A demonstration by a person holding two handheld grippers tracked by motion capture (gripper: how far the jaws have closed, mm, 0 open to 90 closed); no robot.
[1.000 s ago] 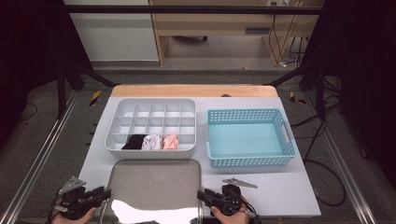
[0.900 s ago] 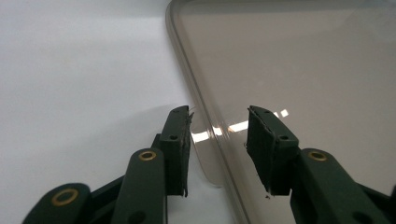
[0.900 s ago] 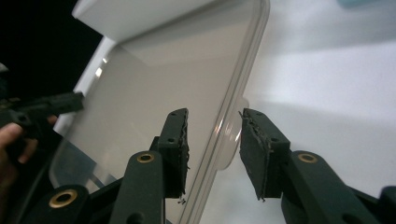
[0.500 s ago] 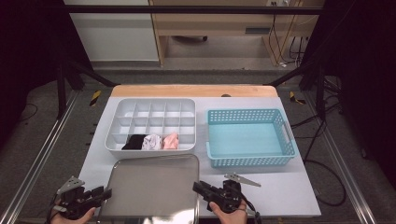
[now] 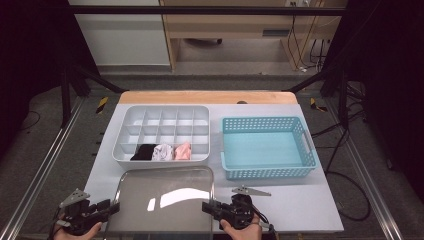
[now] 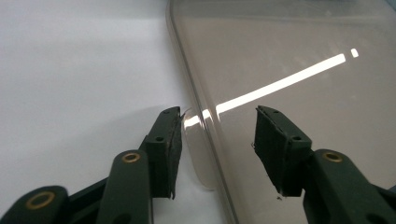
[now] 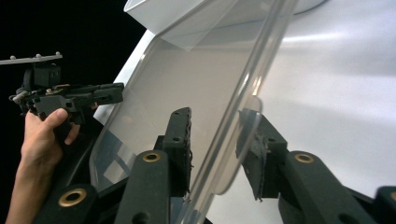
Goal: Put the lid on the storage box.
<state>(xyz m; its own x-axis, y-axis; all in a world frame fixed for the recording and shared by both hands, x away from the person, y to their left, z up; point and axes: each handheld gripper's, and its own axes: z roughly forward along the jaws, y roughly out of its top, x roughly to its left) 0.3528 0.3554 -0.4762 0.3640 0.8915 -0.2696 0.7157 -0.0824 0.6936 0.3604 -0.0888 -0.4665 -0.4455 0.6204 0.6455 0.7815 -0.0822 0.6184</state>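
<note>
The clear lid (image 5: 162, 200) is lying flat on the counter (image 5: 300, 200), between the two hand-held grippers. The left hand-held gripper (image 6: 217, 135) is standing spread, its jaws straddling the lid's near-left rim and small tab without touching them. The right hand-held gripper (image 7: 215, 140) is also spread, with the lid's right rim and tab passing between its jaws. Beyond both, the divided tray (image 5: 162, 117) and blue basket (image 5: 267, 172) are sitting side by side.

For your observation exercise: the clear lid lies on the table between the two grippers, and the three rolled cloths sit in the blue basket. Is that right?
Not quite. The cloths sit in the front row of the white divided tray, as the high view shows; the blue basket holds nothing. The clear lid does lie between the left gripper and right gripper.
</note>
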